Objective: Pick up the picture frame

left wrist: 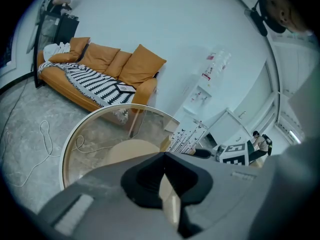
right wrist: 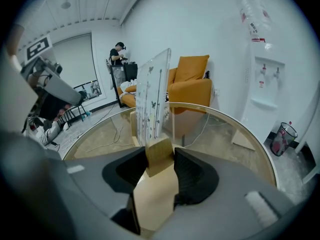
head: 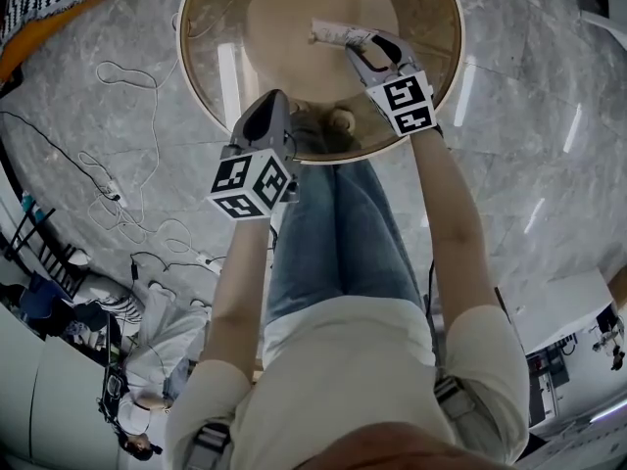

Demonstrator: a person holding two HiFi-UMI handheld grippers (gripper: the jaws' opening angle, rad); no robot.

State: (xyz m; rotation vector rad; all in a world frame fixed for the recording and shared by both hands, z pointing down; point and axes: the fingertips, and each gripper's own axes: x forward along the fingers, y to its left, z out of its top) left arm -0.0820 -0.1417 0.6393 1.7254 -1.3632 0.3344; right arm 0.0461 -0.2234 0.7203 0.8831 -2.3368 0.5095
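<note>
Seen from the head camera, a round glass table with a gold rim [head: 211, 27] stands on a grey marble floor [head: 529, 116] strewn with white cables [head: 137, 76]. Over the table's middle, the right gripper [head: 370, 45] clamps a clear-panelled picture frame with a pale wooden base [head: 333, 35]. The left gripper [head: 269, 106] hovers above the table's near edge, just beside the person's blue-jeaned legs [head: 338, 233].

The left gripper view looks across the table [left wrist: 95, 139] towards an orange sofa draped with a black-and-white patterned throw [left wrist: 100, 79] on the table's far side. The left gripper [left wrist: 164, 156] has its dark pads pressed together at the tips, with nothing between them. The frame [left wrist: 187, 139] shows over the table's right side.

In the right gripper view, the right gripper [right wrist: 160, 164] pinches the frame's wooden base block between its two pads, and the upright clear panel, printed with small butterflies and stems [right wrist: 152, 99], rises above the glass top [right wrist: 230, 144]. Whether the base touches the glass cannot be told. Beyond the table stand the sofa [right wrist: 192, 84] and a white water dispenser [right wrist: 262, 79].
</note>
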